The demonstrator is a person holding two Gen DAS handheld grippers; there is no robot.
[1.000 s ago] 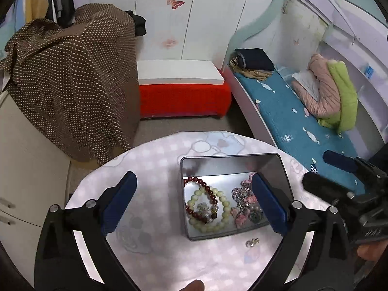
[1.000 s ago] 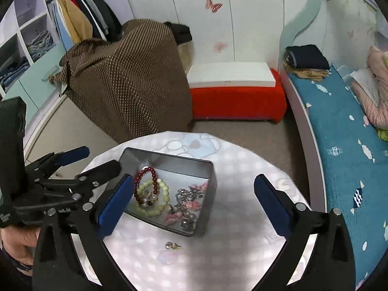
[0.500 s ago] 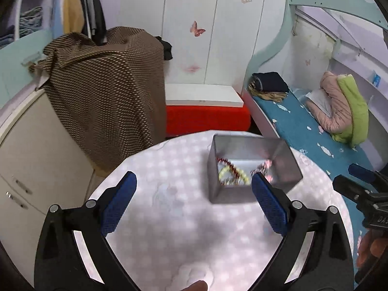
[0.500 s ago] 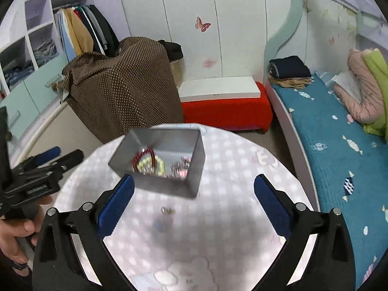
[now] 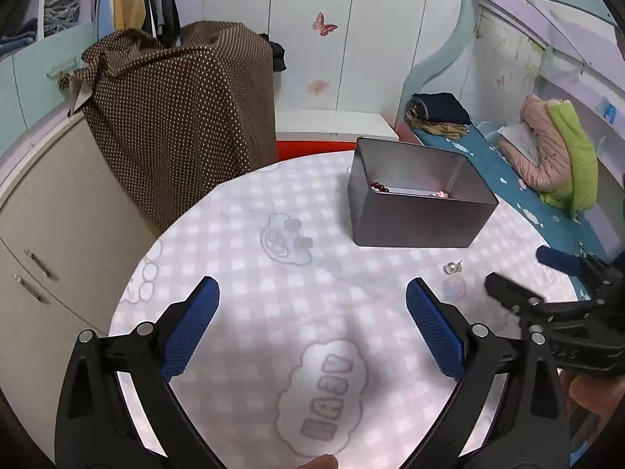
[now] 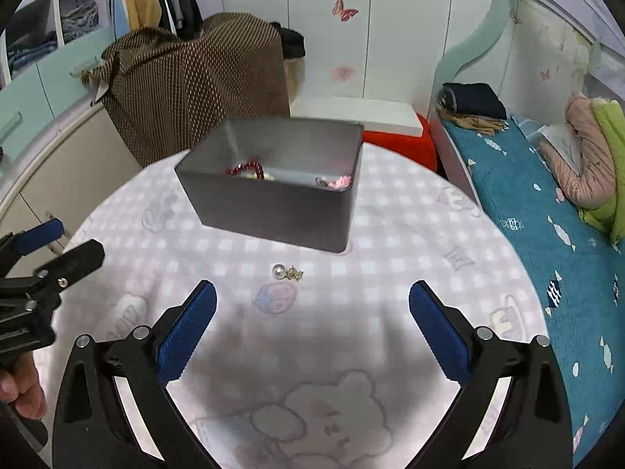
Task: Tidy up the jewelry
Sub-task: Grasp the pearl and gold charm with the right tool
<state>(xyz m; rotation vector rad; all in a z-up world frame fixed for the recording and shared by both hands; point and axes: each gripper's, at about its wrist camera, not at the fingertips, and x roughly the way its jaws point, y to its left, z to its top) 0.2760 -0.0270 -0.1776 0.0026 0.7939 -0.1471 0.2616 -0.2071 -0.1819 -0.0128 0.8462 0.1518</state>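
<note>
Pearl earring [image 6: 287, 272] | loose on table [image 6: 410, 258], just before tin box [image 6: 273, 211] | dead ahead of right gripper [image 6: 312, 326], long axis crosswise | right nearer | right spread, empty | left gripper [image 5: 310, 326] spread, empty

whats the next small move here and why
Probably lower the right gripper onto the pearl earring. It lies loose on the table outside the grey tin, just ahead of that open, empty gripper.

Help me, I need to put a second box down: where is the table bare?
Bare cloth lies left of the grey tin, out to the table edge, and between both open hand-held grippers. Crowded: just in front of the tin, where the pearl earring lies.
</note>
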